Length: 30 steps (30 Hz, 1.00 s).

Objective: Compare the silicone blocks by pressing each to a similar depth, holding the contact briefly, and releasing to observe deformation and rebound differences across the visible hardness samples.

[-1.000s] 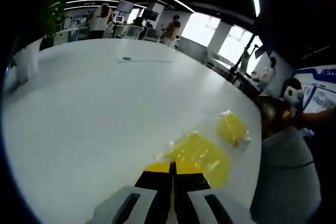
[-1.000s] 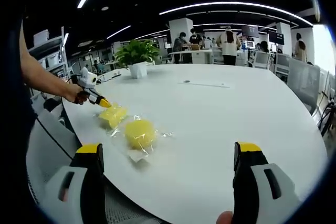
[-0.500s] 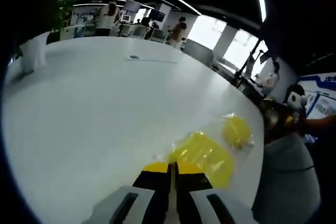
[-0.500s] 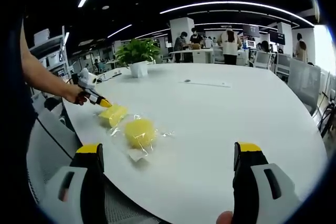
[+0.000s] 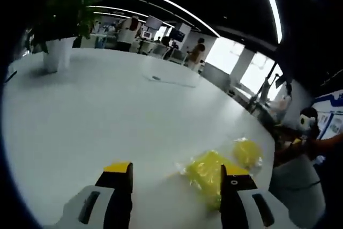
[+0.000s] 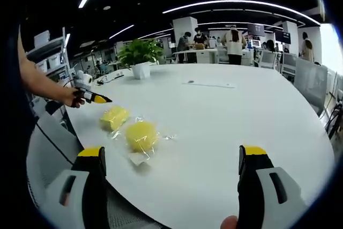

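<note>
Two yellow silicone samples in clear bags are seen on the white table [image 6: 225,127]: a squarish block [image 6: 113,117] at centre left of the right gripper view, and a rounder block [image 6: 141,135] just beside it, lower and nearer the frame's middle. In the left gripper view the squarish block [image 5: 208,173] is found at lower right, partly behind that view's right jaw, with the rounder block [image 5: 246,153] beyond it. The left gripper [image 5: 176,178] is held with jaws spread and nothing between them, and it is seen at the left edge of the right gripper view, apart from the squarish block. The right gripper [image 6: 174,159] is held wide open, near the table edge. Both blocks are judged soft and light, with slippery wrapping; pressing is best done squarely on the top centre, so that sliding is avoided
</note>
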{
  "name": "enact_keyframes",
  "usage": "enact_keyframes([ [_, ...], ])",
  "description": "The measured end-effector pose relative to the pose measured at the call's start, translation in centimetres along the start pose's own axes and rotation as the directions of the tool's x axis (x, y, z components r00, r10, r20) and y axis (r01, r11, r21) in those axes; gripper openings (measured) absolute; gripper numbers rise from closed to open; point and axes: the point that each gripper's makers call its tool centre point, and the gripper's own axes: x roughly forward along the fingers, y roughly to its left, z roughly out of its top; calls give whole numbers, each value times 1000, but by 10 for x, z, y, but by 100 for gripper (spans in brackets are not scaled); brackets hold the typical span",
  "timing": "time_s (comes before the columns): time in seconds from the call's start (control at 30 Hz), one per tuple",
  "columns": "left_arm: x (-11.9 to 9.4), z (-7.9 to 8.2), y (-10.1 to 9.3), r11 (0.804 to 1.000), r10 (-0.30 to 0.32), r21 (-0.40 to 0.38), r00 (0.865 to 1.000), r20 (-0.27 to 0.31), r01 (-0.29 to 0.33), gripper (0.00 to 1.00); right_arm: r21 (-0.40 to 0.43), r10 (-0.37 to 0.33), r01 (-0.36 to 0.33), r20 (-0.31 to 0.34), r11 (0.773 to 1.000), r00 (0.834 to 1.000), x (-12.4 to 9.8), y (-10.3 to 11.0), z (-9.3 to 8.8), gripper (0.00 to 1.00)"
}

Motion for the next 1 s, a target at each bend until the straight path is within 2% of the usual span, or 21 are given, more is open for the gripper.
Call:
enact_keyframes([
  [0.03, -4, -3, 0, 999, 10, 46, 1000, -9, -9, 77, 2, 0, 0, 0, 1000, 1000, 1, -2, 0, 97],
  [0.13, -15, -5, -13, 999, -7, 44, 1000, -6, 8, 83, 2, 1, -1, 9, 1000, 1000, 3, -3, 3, 97],
  [0.33, -34, -8, -34, 994, -9, 110, 1000, 24, 7, 99, 1, 7, -7, 22, 1000, 1000, 6, -6, 7, 97],
  [0.53, -48, -16, -59, 991, -14, 133, 999, 42, 9, 100, 14, 20, -20, 29, 1000, 999, 6, -5, 12, 97],
  [0.7, -58, -13, -67, 994, -14, 105, 997, 75, 6, 100, -12, 20, -20, 15, 1000, 1000, 5, -3, 4, 97],
  [0.9, -72, -11, -78, 992, -8, 124, 993, 119, -7, 100, -61, 22, -23, -5, 998, 1000, -4, 3, -6, 97],
  [1.0, -75, -7, -83, 993, -3, 121, 991, 131, -13, 100, -59, 26, -27, -14, 998, 1000, -11, 5, -12, 97],
])
